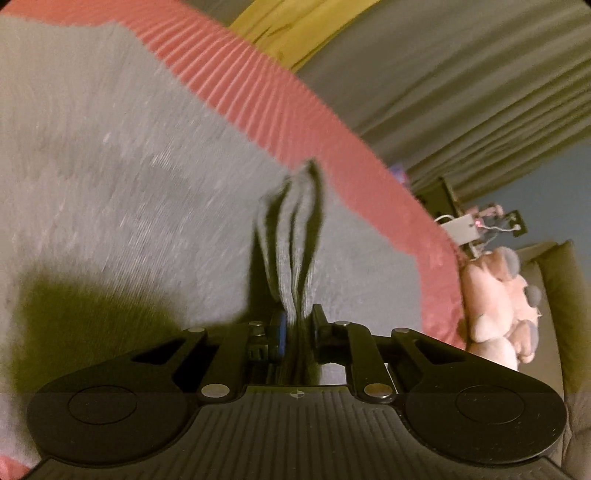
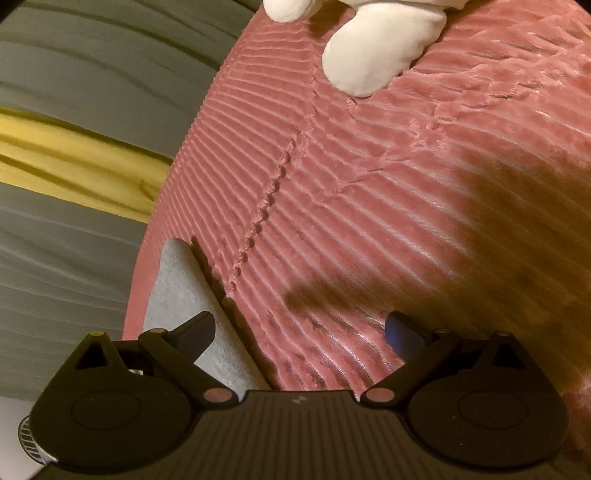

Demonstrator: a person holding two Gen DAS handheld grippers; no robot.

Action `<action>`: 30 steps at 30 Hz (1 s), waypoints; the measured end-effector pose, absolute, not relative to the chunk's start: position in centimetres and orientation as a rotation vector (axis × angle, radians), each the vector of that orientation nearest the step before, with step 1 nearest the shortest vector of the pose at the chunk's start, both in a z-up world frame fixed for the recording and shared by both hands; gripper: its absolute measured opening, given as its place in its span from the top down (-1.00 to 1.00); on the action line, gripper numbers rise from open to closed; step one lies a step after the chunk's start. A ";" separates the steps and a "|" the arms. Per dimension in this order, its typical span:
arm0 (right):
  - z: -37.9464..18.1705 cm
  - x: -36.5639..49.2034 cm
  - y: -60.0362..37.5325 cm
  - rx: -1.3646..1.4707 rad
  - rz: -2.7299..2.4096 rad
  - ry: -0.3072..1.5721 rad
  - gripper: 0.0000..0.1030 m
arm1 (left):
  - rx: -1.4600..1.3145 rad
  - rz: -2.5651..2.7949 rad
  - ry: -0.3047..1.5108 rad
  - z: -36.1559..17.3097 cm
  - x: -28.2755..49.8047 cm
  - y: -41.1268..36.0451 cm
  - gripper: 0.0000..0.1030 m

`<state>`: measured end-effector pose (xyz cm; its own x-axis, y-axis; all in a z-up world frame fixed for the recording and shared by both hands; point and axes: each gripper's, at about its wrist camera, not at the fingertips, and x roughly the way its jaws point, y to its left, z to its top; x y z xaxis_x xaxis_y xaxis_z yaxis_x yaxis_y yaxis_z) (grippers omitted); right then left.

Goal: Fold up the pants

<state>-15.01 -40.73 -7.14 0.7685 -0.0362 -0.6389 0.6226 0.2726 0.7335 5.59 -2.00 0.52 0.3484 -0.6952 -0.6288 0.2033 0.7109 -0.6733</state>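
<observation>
Pinched between the closed fingers of the left gripper (image 1: pixel 297 325) is a bunched ridge of the grey pants (image 1: pixel 129 177), several folds of the fabric gathered together and rising away from the jaws. Beyond that gathered edge the rest of the garment spreads flat over the pink ribbed blanket (image 1: pixel 295 107), covering most of it in the left wrist view, which is smeared by motion blur. Past the blanket's far edge hang grey curtains (image 1: pixel 461 81) with a yellow strip of cloth (image 1: pixel 291 29) beside them, and a pink plush toy (image 1: pixel 502 306) sits just off the blanket's right border. The right gripper (image 2: pixel 299 332) is spread wide with nothing between its fingers, hovering above the blanket with its shadow cast on the ribs. A corner of the pants (image 2: pixel 181 291) lies on the blanket under the right gripper's left finger, close to the blanket's edge. At the blanket's far side rests a white plush toy (image 2: pixel 373 55).
</observation>
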 end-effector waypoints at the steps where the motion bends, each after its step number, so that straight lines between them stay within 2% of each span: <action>1: -7.2 -15.1 -40.8 1.232 -0.477 0.566 -0.91 | -0.521 -0.612 1.052 1.0 5.4 -1.9 0.71; 5: -7.3 -15.3 -40.9 1.242 -0.473 0.564 -0.91 | -0.494 -0.534 0.966 3.6 5.6 0.6 0.71; 9: -7.3 -15.6 -41.0 1.254 -0.470 0.560 -0.91 | -0.472 -0.405 0.919 3.9 7.2 4.4 0.68; 13: -7.3 -15.8 -41.0 1.261 -0.473 0.558 -0.91 | -0.468 -0.300 0.990 2.6 8.2 7.1 0.45; 15: -7.3 -15.8 -41.0 1.259 -0.476 0.559 -0.91 | -0.494 -0.259 0.957 3.1 7.8 9.2 0.15; 17: -7.3 -15.7 -41.0 1.262 -0.477 0.557 -0.91 | -0.557 -0.227 0.911 3.8 7.4 11.9 -0.07; 19: -7.3 -15.8 -41.0 1.268 -0.479 0.554 -0.91 | -0.592 -0.167 0.882 4.4 7.0 14.4 -0.10; 21: -7.4 -15.7 -41.0 1.270 -0.481 0.554 -0.91 | -0.594 -0.083 0.865 4.7 6.7 17.0 -0.32; 30: -7.3 -15.6 -41.0 1.267 -0.486 0.558 -0.91 | -0.836 0.120 0.773 2.8 3.8 27.6 -0.39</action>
